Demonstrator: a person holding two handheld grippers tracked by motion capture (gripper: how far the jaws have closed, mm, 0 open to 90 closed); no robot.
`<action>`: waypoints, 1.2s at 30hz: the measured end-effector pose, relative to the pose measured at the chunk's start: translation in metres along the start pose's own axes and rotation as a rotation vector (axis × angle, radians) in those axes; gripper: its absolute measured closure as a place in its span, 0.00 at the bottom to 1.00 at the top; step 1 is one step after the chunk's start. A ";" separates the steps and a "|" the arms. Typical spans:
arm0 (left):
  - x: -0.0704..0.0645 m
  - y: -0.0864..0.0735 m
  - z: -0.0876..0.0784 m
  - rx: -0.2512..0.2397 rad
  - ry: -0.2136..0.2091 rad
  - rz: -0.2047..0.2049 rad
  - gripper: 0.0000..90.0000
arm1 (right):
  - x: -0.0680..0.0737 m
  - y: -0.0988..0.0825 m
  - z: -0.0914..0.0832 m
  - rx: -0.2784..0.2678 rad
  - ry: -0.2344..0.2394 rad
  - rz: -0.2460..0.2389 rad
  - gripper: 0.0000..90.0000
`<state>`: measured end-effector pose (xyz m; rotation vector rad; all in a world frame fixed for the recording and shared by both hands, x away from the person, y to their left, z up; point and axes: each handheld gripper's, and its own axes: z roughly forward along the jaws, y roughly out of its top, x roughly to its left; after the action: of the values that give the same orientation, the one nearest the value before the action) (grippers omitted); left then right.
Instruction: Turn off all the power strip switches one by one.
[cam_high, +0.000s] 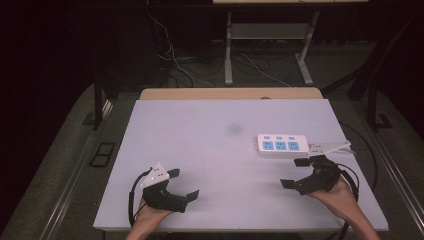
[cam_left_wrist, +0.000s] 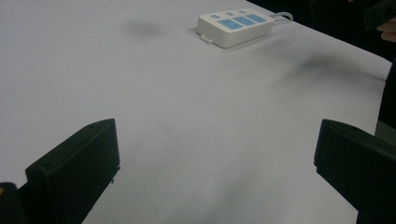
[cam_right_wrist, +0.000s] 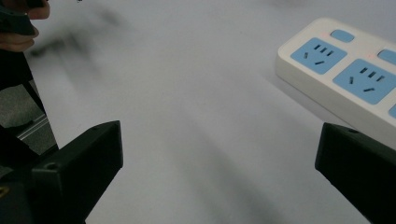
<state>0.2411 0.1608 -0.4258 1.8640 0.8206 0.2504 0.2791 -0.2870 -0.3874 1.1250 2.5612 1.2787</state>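
A white power strip (cam_high: 280, 145) with three blue sockets and small blue switches lies flat on the right part of the white table (cam_high: 210, 150). The left gripper view shows it far off (cam_left_wrist: 235, 26); in the right gripper view it is close on the right (cam_right_wrist: 345, 70). My left gripper (cam_high: 183, 184) rests near the table's front left, open, jaws wide with only bare table between them. My right gripper (cam_high: 296, 173) sits at the front right, just in front of the strip, open and holding nothing. A hand holds each gripper from below.
A dark smudge (cam_high: 233, 129) marks the table's middle. A wooden edge (cam_high: 230, 93) runs along the far side. Beyond it stand white desk legs (cam_high: 228, 50) and loose cables on the floor. A cable (cam_high: 365, 145) runs from the strip's right end.
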 end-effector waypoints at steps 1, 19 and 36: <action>0.000 0.000 0.000 0.002 -0.001 0.001 0.00 | -0.001 0.003 -0.002 0.001 -0.002 -0.003 0.01; -0.001 0.000 0.001 -0.011 -0.014 0.007 0.00 | -0.010 0.023 -0.005 0.020 -0.012 -0.027 0.01; -0.001 -0.001 0.003 -0.011 -0.010 0.015 0.00 | -0.026 0.043 -0.003 0.047 -0.036 -0.041 0.01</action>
<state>0.2411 0.1584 -0.4278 1.8609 0.7970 0.2546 0.3223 -0.2892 -0.3612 1.0866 2.5877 1.1840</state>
